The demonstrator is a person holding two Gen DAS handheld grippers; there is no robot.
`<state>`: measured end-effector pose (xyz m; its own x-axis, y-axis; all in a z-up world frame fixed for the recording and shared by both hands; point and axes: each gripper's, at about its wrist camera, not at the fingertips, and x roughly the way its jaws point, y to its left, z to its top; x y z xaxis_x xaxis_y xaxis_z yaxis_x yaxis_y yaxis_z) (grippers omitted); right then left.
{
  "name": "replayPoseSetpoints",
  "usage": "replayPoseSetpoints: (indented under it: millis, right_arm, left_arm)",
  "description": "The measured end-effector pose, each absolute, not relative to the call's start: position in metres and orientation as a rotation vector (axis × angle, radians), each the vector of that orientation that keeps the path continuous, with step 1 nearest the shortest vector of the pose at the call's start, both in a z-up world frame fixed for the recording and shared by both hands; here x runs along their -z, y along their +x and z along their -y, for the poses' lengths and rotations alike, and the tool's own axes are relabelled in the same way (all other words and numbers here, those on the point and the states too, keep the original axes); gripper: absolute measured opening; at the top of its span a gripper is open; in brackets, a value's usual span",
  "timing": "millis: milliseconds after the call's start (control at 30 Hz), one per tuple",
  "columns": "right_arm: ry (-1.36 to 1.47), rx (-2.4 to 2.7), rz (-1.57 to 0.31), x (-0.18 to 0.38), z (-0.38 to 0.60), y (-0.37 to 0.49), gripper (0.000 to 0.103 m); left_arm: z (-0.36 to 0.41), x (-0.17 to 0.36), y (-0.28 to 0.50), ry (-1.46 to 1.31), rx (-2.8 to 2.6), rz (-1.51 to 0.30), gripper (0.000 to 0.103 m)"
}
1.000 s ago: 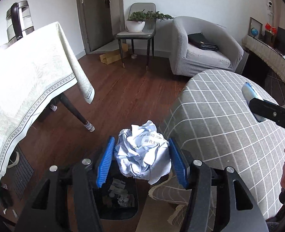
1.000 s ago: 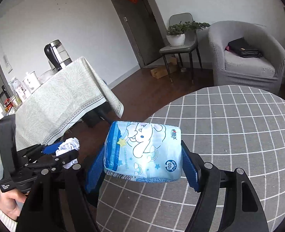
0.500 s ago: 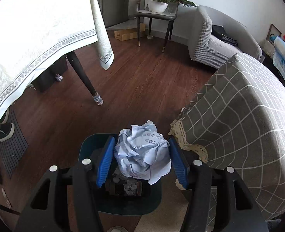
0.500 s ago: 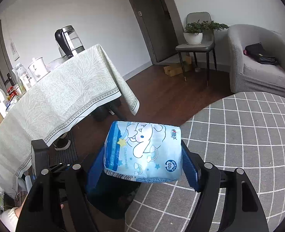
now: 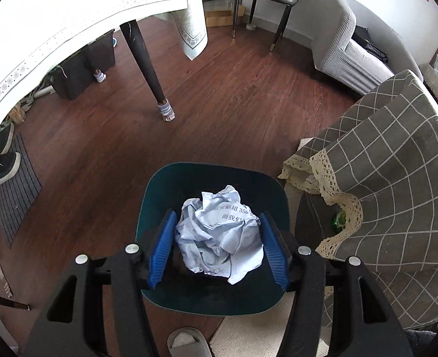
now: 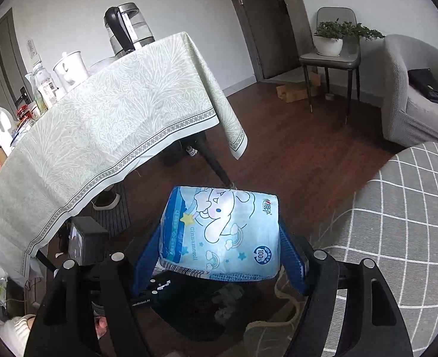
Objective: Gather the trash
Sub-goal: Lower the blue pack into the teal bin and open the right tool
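Two grippers hold trash: the left gripper point(image 5: 217, 248), clamped on a crumpled paper ball point(image 5: 219, 235), hangs directly above the open bin point(image 5: 213, 178), while the right gripper point(image 6: 219, 255), clamped on a tissue pack point(image 6: 221, 232), sits off toward the bin's edge.

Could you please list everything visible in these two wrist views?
crumpled paper: one, pale blue, between the left jaws, above the bin
trash bin: one, dark teal, on the floor
tissue pack: one, light blue, between the right jaws
checked tablecloth: one, grey, right
pale tablecloth: one, green-white, left
kettle: one, black and glass, on the far table
armchair: one, grey, back right
potted plant: one, green, on a chair
left gripper: black, blue pads
right gripper: black, blue pads
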<state>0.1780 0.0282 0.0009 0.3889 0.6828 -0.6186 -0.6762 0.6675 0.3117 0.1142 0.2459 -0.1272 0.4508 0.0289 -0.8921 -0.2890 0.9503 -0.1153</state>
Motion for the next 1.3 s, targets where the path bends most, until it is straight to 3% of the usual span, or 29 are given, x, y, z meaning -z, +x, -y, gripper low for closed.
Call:
replayPoseSetpoints:
  millis: [233,600,1167,1300]
  right_arm:
    - [-0.036,-0.898,-0.829,0.014,-0.063,0.173,0.073]
    - [-0.091,-0.878,-0.917,0.049,-0.094,0.179,0.073]
    - [-0.208,-0.861,-1.052,0.111,-0.148,0.176,0.073]
    - [-0.272,-0.859,-1.099,0.134,-0.161,0.168,0.073]
  left_arm:
    - [-0.253,0.143,0.108,-0.219,-0.202,-1.153,0.062]
    - [-0.285,0.134,0.092,-0.328,-0.175,-1.111,0.074]
    - [-0.311,0.085,0.068,-0.332,-0.229,-0.922,0.074]
    - [-0.312,0.071,0.067,-0.324,-0.235,-0.867,0.069]
